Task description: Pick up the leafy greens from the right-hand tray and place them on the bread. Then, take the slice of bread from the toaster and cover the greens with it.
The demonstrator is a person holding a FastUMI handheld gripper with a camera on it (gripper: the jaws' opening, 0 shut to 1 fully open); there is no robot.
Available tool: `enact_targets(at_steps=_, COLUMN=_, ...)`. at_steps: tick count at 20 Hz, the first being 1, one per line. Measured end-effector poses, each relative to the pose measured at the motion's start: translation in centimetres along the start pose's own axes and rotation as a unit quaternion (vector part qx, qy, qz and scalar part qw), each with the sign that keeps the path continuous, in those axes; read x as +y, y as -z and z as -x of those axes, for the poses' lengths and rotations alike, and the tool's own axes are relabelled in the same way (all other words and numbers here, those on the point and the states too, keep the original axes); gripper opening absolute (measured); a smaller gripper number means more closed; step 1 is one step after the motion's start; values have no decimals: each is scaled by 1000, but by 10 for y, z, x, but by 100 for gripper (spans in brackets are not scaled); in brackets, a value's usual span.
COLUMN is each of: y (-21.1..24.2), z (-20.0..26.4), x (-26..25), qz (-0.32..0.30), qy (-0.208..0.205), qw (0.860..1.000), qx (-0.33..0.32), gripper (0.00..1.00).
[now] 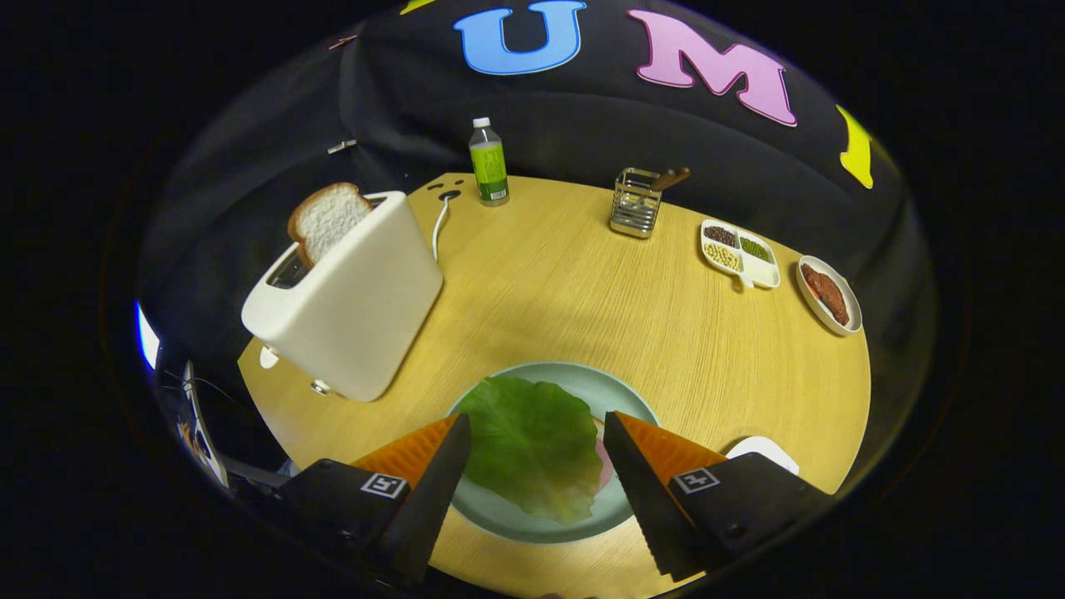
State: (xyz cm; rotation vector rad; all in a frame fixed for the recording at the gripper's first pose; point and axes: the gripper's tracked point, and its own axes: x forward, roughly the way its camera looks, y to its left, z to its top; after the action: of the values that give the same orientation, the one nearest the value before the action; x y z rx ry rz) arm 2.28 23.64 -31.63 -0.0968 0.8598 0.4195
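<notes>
Green bottle; utensil rack; divided dish; oval dish.

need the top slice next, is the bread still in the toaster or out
In: the bread slice stands upright in the white toaster slot. The gripper is open over the lettuce leaf.

One toaster, one bottle, three dishes, one leaf

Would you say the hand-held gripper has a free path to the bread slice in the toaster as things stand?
Probably yes. The hand-held gripper is open and empty above the leaf, and the bread slice stands well out of the toaster, with nothing between them.
</notes>
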Motion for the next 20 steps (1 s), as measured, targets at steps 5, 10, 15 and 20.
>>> enact_targets(at_steps=5, y=-70, z=31, x=38, qz=27, qy=-23, qw=996, qx=-79, gripper=99)
enact_targets(at_steps=10, y=-137, z=50, x=92, qz=57, qy=-56, qw=987, qx=-141, gripper=99)
enact_targets(at_steps=15, y=-168, z=46, x=140, qz=89, qy=-75, qw=982, qx=-150, gripper=99)
enact_targets(at_steps=20, y=-184, z=23, x=193, qz=146, qy=-87, qw=973, qx=-158, gripper=99)
